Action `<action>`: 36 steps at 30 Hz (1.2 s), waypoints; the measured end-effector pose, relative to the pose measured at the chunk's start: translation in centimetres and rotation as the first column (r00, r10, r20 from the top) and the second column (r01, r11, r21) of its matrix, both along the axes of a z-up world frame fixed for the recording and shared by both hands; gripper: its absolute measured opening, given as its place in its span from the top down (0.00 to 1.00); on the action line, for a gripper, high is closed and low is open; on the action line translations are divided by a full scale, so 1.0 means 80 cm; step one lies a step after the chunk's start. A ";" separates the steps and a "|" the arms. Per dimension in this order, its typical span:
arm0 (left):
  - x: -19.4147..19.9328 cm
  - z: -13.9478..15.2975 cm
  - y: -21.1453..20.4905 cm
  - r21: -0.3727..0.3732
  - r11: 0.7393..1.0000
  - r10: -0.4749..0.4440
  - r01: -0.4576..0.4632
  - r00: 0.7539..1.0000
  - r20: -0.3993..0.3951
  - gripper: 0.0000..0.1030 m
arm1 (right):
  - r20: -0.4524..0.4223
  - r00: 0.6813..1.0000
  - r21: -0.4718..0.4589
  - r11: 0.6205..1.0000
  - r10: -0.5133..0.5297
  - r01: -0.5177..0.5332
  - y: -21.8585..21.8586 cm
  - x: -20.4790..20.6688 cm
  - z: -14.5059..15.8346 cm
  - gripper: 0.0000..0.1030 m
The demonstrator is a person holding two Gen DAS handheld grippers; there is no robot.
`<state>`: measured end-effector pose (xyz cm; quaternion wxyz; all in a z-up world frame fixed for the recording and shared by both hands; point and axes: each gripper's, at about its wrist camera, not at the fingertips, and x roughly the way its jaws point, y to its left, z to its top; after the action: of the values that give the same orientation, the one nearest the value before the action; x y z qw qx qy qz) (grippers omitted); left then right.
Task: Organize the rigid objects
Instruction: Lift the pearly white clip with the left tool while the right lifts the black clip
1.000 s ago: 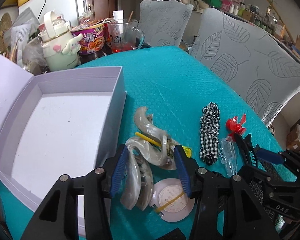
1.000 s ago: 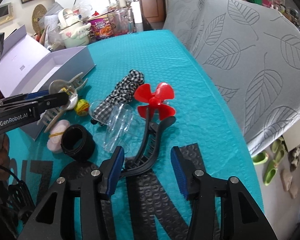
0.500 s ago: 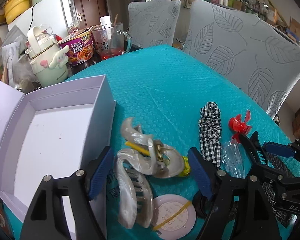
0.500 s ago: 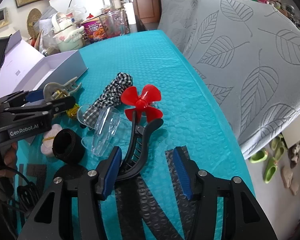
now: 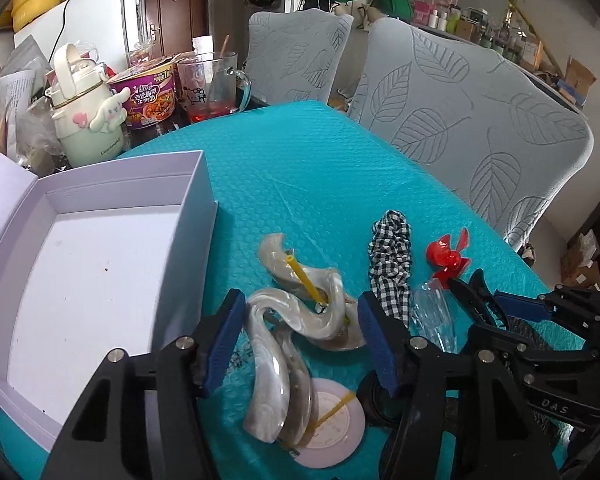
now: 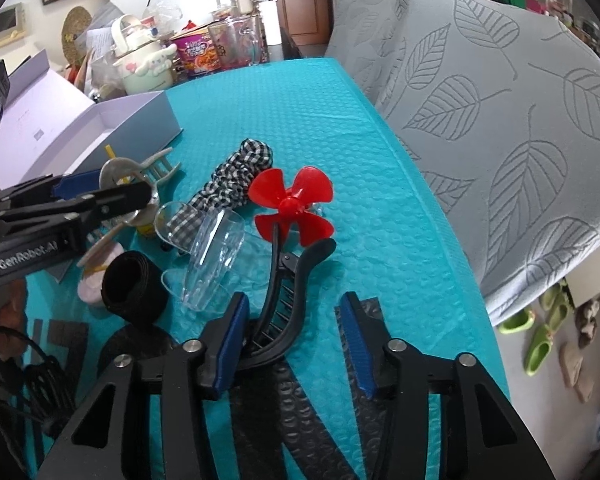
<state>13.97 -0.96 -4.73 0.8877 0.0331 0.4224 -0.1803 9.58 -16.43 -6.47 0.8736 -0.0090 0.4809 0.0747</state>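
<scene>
A pearl-grey hair claw [image 5: 276,344] lies on the teal table cover between the blue pads of my left gripper [image 5: 300,336]. Its jaws are closing, and I see no pad pressing on the claw. A yellow stick [image 5: 304,280] pokes from the claw. My right gripper [image 6: 294,338] is closing over a long black hair clip [image 6: 296,292]. The clip rests against the left pad and the right pad stands clear of it. An open lilac box [image 5: 204,184] sits on the left, with nothing inside.
A checked scrunchie [image 6: 236,176], a red propeller [image 6: 292,206], a clear plastic cup [image 6: 216,256], a black roll [image 6: 134,288] and a pink round case [image 5: 332,428] lie between the grippers. A cream bottle [image 5: 84,116], a noodle cup [image 5: 148,96] and a glass mug [image 5: 212,84] stand behind. Grey chairs [image 5: 460,120] line the right edge.
My left jaws spread wide off the grey claw, then narrowed around it again, and the claw shifted a little. My right jaws drew in around the black clip.
</scene>
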 end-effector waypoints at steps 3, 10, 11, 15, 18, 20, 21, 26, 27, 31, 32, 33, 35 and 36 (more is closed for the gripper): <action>-0.002 0.001 -0.002 -0.006 1.000 -0.013 0.013 1.000 0.006 0.43 | 0.002 1.000 -0.026 1.000 0.002 -0.002 0.000 -0.003 0.000 0.67; 0.004 -0.003 -0.013 0.042 0.999 -0.030 0.030 1.000 -0.003 0.42 | 0.003 1.000 -0.022 1.000 0.010 -0.010 0.004 -0.007 0.000 0.67; 0.006 -0.004 -0.015 0.049 0.998 -0.037 0.038 0.999 -0.009 0.40 | 0.003 1.000 -0.023 1.000 0.009 -0.009 0.004 -0.007 0.000 0.67; 0.012 -0.006 -0.022 0.049 0.997 -0.060 0.062 0.997 -0.048 0.37 | 0.008 1.000 -0.018 1.000 0.012 -0.012 0.006 -0.006 -0.001 0.67; 0.018 -0.006 -0.010 -0.043 0.999 -0.025 0.021 0.997 -0.078 0.47 | 0.029 1.000 -0.006 1.000 -0.007 0.007 0.001 -0.007 -0.002 0.80; 0.016 -0.002 -0.012 -0.032 0.999 -0.030 0.028 0.997 -0.072 0.48 | 0.033 0.999 0.027 0.999 -0.020 0.019 -0.004 -0.007 -0.002 0.80; 0.013 0.000 -0.014 -0.025 0.999 -0.036 0.034 0.997 -0.061 0.48 | 0.036 0.999 0.032 0.999 -0.025 0.024 -0.006 -0.008 -0.001 0.80; -0.001 0.017 -0.014 -0.034 0.998 -0.044 0.043 0.999 -0.022 0.48 | 0.054 0.998 0.039 0.999 -0.035 0.032 -0.008 -0.013 0.003 0.80; -0.003 0.021 -0.014 -0.035 0.998 -0.043 0.043 0.999 -0.015 0.48 | 0.059 0.998 0.040 0.999 -0.035 0.033 -0.009 -0.014 0.005 0.80; -0.011 0.037 -0.012 -0.043 0.998 -0.038 0.039 0.999 0.017 0.48 | 0.087 0.995 0.040 0.998 -0.044 0.041 -0.011 -0.019 0.016 0.80; -0.014 0.042 -0.010 -0.045 0.998 -0.036 0.037 0.999 0.026 0.48 | 0.091 0.995 0.040 0.998 -0.045 0.041 -0.011 -0.019 0.018 0.80; -0.017 0.046 -0.009 -0.045 0.998 -0.033 0.035 0.999 0.035 0.48 | 0.098 0.994 0.038 0.998 -0.045 0.042 -0.011 -0.021 0.022 0.80; -0.022 0.056 -0.005 -0.047 0.998 -0.030 0.033 0.998 0.055 0.48 | 0.107 0.993 0.036 0.998 -0.045 0.041 -0.009 -0.021 0.027 0.80; -0.025 0.060 -0.003 -0.049 0.998 -0.028 0.031 0.998 0.065 0.48 | 0.113 0.993 0.036 0.999 -0.043 0.039 -0.007 -0.022 0.029 0.80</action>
<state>11.95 -1.24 0.11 0.8985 0.0228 0.3886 -0.2029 7.82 -16.97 -4.13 0.9008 0.0113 0.4293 0.0642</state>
